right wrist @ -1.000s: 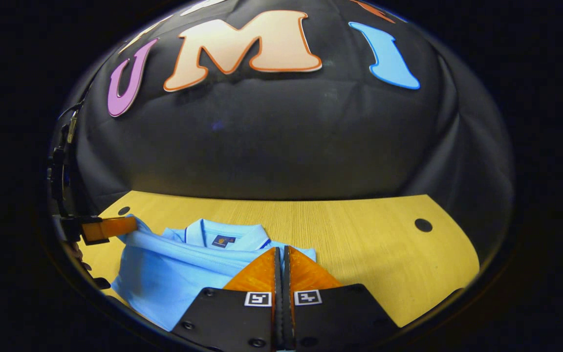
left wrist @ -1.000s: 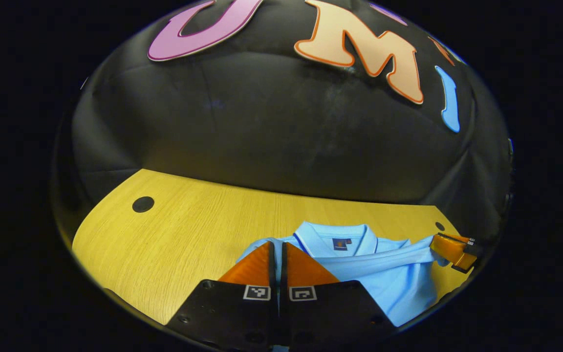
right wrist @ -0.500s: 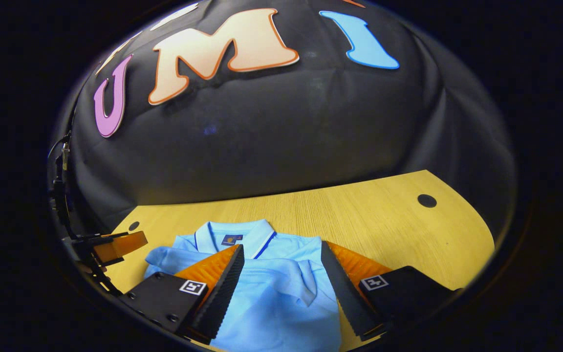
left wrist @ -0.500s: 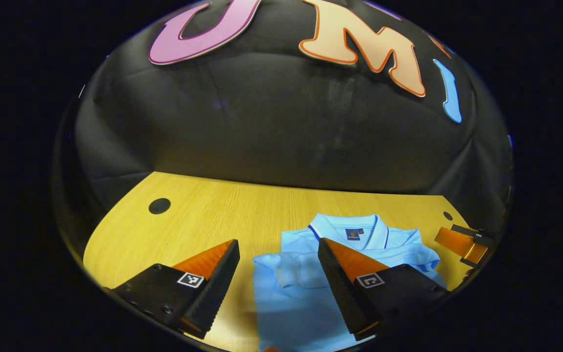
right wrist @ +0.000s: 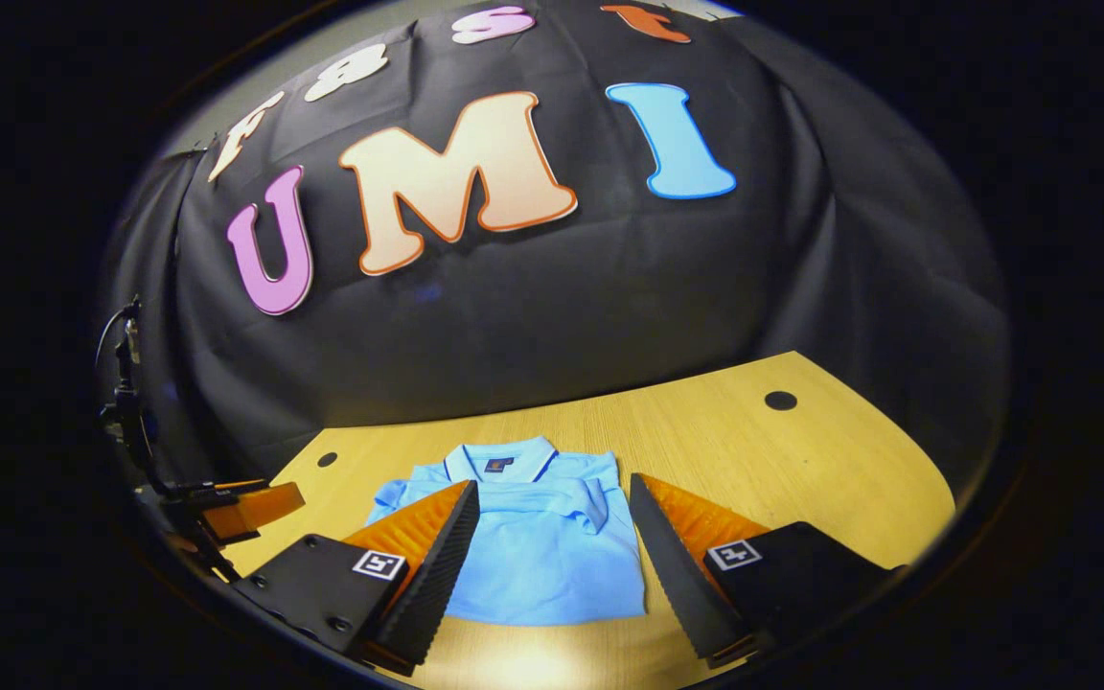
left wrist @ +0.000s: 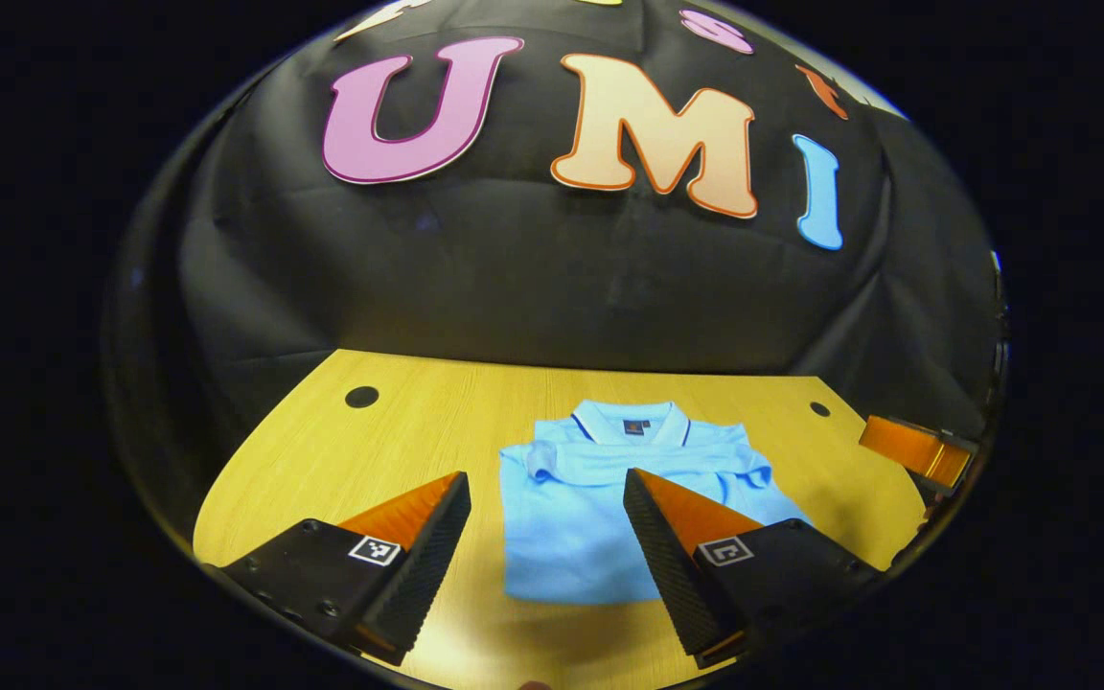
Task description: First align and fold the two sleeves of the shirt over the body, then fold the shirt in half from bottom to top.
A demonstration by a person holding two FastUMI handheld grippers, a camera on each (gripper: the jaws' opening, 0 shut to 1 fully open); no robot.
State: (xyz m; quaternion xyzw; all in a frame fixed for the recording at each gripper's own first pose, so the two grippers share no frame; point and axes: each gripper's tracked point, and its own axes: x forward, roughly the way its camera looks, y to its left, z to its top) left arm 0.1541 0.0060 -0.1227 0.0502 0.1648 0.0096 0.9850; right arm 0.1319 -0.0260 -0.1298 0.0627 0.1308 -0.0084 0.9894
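Nearest in the left gripper view, the left gripper (left wrist: 544,546) has its jaws spread wide with nothing between them, poised above the near edge of the yellow wood-grain table (left wrist: 399,436); in the right gripper view the right gripper (right wrist: 552,556) is likewise released and empty. Just beyond both lies the light blue polo shirt (left wrist: 590,508), flat on the table, sleeves laid across the chest and its near edge a straight folded line, so the bottom-to-top fold looks done and the step in hand seems to be backing off and checking the result. To do that well, lift both grippers straight up and toward the near side, clear of the cloth, so no finger snags the near fold or drags the layers askew. Farther off, the collar (right wrist: 500,464) sits at the shirt's far end, facing the black cloth wall (right wrist: 533,307); if an edge looks uneven, press lightly there instead of regrasping.
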